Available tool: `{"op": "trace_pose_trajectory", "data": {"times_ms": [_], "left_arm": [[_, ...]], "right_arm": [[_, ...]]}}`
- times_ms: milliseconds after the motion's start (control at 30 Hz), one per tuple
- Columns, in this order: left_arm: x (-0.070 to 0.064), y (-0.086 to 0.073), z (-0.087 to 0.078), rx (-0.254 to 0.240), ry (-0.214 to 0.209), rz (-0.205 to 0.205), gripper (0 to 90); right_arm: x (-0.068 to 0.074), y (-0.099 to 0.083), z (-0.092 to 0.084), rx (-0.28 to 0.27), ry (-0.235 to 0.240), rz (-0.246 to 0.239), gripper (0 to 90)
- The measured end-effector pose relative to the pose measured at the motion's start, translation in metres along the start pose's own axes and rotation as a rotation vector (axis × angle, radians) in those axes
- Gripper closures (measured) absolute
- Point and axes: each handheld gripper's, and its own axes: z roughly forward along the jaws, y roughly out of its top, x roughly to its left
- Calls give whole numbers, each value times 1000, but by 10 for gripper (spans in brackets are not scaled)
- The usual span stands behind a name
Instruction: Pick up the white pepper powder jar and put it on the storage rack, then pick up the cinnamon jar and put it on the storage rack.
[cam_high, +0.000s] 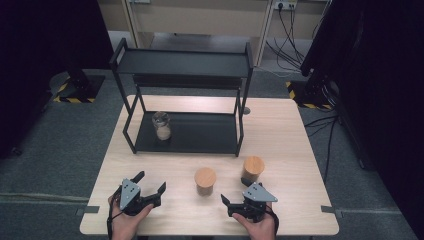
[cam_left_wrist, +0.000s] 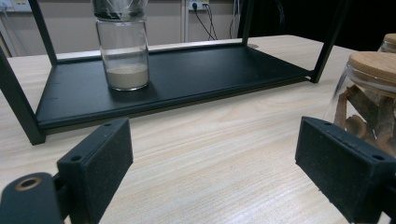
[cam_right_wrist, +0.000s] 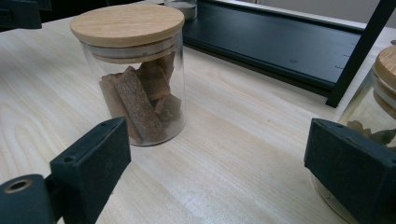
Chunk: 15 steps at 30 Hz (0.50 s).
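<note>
Two glass jars with wooden lids stand on the light wooden table. The left jar (cam_high: 205, 181) (cam_right_wrist: 135, 74) holds brown bark pieces. The right jar (cam_high: 253, 170) (cam_right_wrist: 380, 88) stands just beyond my right gripper's right finger. My left gripper (cam_high: 151, 181) (cam_left_wrist: 215, 172) rests near the table's front edge, open, with nothing between its fingers. My right gripper (cam_high: 235, 191) (cam_right_wrist: 215, 172) is open too, with bare table between its pads and the left jar ahead on its left. A third glass jar (cam_high: 161, 126) (cam_left_wrist: 123, 46) with pale powder stands on the black rack's lower shelf (cam_high: 200, 135) (cam_left_wrist: 196, 79).
The black two-tier rack (cam_high: 182, 62) fills the table's far half. Its posts stand at the corners and the lower shelf lies open to the right of the powder jar. Cables and dark equipment stands sit on the floor beyond the table.
</note>
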Motion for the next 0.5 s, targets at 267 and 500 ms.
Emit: {"op": "trace_pose_trajectory", "data": {"times_ms": [267,500], "left_arm": [[-1,0,0,-1,-2,7,107],[0,0,0,1,-3,1,107]], "right_arm": [[4,1,-2,-25,32,9,62],[12,8,-4,-57,75,17,50]]}}
